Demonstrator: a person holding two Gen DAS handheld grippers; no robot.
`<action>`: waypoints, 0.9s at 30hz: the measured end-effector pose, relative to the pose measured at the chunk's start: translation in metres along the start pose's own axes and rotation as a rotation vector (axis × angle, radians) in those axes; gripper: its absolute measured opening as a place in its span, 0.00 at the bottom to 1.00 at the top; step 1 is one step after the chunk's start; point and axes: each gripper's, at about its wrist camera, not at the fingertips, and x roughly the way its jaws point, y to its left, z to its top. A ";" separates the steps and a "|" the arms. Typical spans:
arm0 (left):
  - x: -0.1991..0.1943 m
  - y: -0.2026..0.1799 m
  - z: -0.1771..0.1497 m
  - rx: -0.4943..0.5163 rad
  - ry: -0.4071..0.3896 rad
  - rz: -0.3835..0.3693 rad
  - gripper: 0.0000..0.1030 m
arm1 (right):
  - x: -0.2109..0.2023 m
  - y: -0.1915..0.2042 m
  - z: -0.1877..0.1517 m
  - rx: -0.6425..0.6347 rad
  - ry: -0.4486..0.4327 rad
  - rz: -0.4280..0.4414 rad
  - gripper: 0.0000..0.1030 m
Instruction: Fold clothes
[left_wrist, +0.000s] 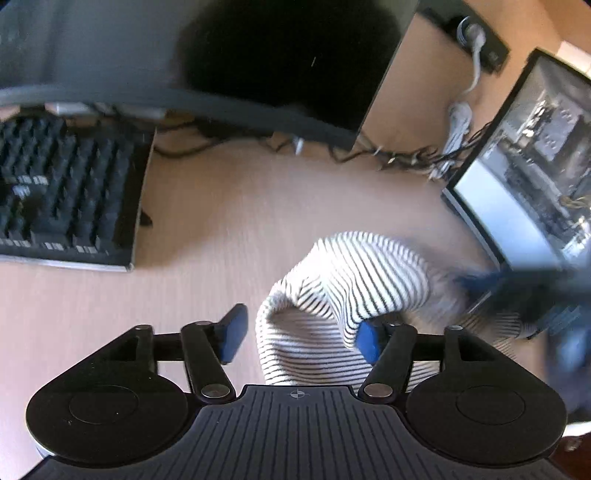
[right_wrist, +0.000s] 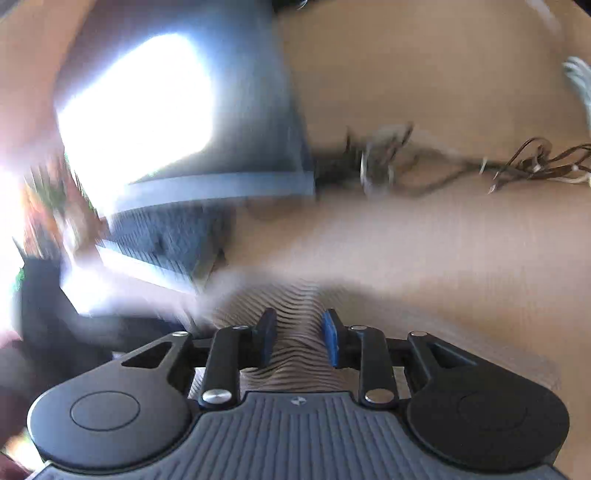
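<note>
Striped garment (left_wrist: 351, 280): one, bunched on desk (left_wrist: 221, 229); one keyboard (left_wrist: 62, 192), two monitors.

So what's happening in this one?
A person is folding a striped garment on a wooden desk, with a hand-held gripper in each hand. The left hand-held gripper stands open around a bunched fold of the cloth, not pinching it. The right hand-held gripper is open too, its pads apart over the stripes; that view is blurred. A keyboard and a laptop flank the garment, which is still rumpled.
</note>
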 end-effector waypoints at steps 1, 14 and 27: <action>-0.009 -0.002 0.003 0.006 -0.013 -0.024 0.67 | 0.009 0.002 -0.008 -0.028 0.025 -0.028 0.31; 0.004 -0.050 0.021 0.117 -0.006 -0.183 0.70 | -0.009 0.011 -0.042 -0.125 -0.006 -0.173 0.51; 0.033 -0.020 0.000 0.114 0.086 -0.055 0.85 | -0.105 -0.070 -0.075 0.373 -0.155 -0.316 0.56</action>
